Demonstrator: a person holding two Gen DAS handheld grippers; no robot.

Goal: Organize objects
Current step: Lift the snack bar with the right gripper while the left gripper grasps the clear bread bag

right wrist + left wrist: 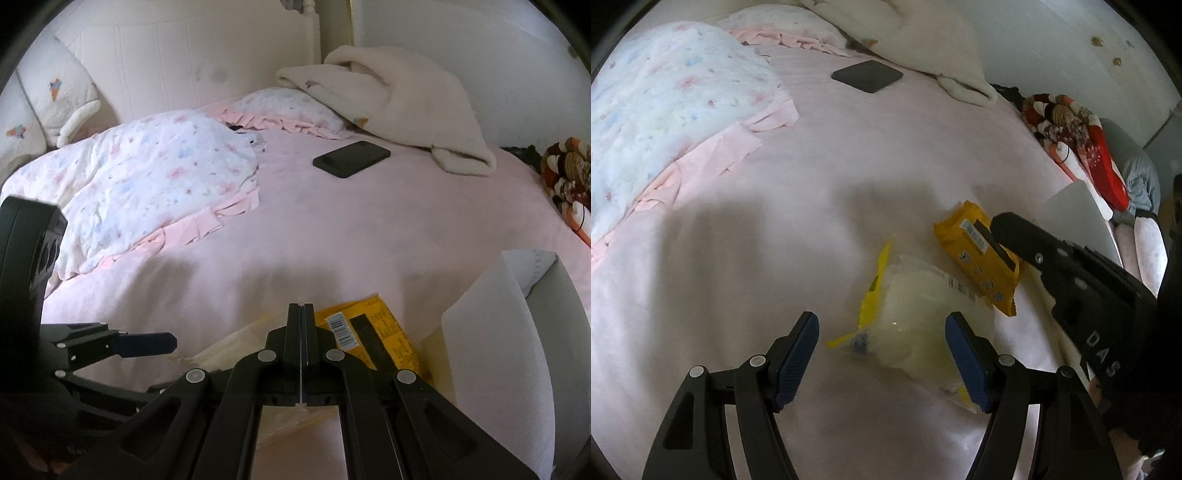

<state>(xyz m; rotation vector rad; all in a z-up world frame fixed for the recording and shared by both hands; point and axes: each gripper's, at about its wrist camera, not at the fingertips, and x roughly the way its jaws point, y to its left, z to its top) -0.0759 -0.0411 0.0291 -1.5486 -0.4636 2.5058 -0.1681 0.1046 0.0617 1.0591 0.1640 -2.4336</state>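
Note:
On the pink bed sheet point(775, 221) lies a clear plastic packet with yellow edges point(916, 314). My left gripper point(882, 332) hovers just over it, open, one blue pad on each side and neither pressing on it. A yellow packet with a barcode point(975, 258) lies just beyond, to the right. My right gripper point(999, 225) reaches in from the right with its tip over that yellow packet. In the right wrist view its jaws point(301, 310) are pressed flat together with nothing between them, and the yellow packet point(373, 332) shows just behind and to the right of them.
A flat black device point(868, 75) lies far up the bed. A floral quilt with pink frill point(665, 122) covers the left side, and a white blanket point(388, 99) is bunched near the headboard. A white paper roll point(509, 332) stands at the right beside the yellow packet. A red patterned cloth point(1071, 129) lies at the bed's right edge.

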